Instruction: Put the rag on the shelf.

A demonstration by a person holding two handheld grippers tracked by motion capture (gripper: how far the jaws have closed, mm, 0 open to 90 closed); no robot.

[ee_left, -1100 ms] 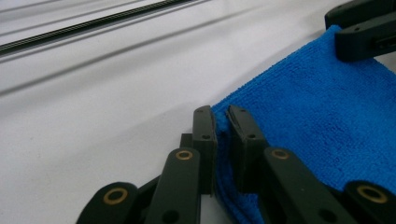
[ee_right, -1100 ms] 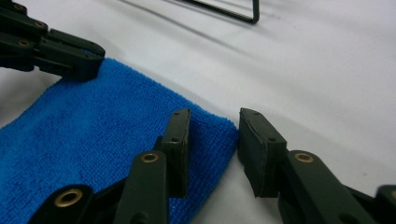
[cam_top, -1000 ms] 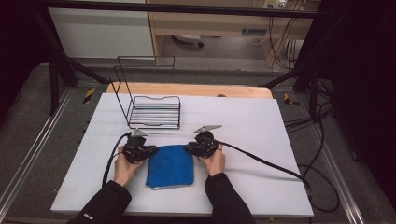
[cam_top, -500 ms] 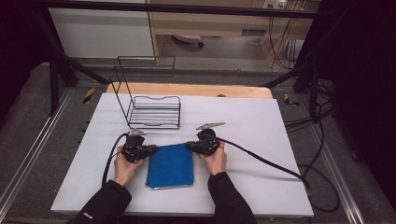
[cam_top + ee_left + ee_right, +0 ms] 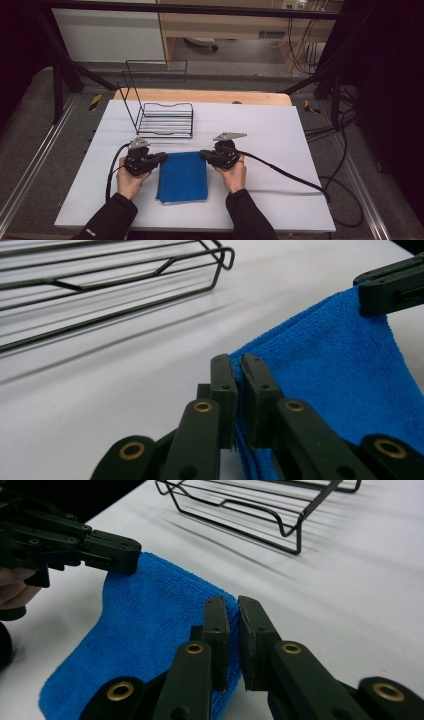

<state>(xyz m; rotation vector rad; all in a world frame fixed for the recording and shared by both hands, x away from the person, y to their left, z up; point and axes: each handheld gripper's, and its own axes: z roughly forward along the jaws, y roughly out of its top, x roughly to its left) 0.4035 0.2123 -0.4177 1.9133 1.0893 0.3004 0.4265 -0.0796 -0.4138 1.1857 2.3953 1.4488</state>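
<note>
Blue microfibre, the folded cloth (image 5: 182, 176) lies near us on the white table (image 5: 300, 150); we pinch its far corners, left gripper (image 5: 159, 158) and right gripper (image 5: 205, 154) both clamped on it, to lift evenly toward the wire rack (image 5: 165, 120) beyond.

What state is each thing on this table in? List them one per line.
blue cloth: folded, far corners pinched and lifted.
left gripper: shut on a cloth corner.
right gripper: shut on the other corner.
wire rack: empty, standing on the table.
</note>
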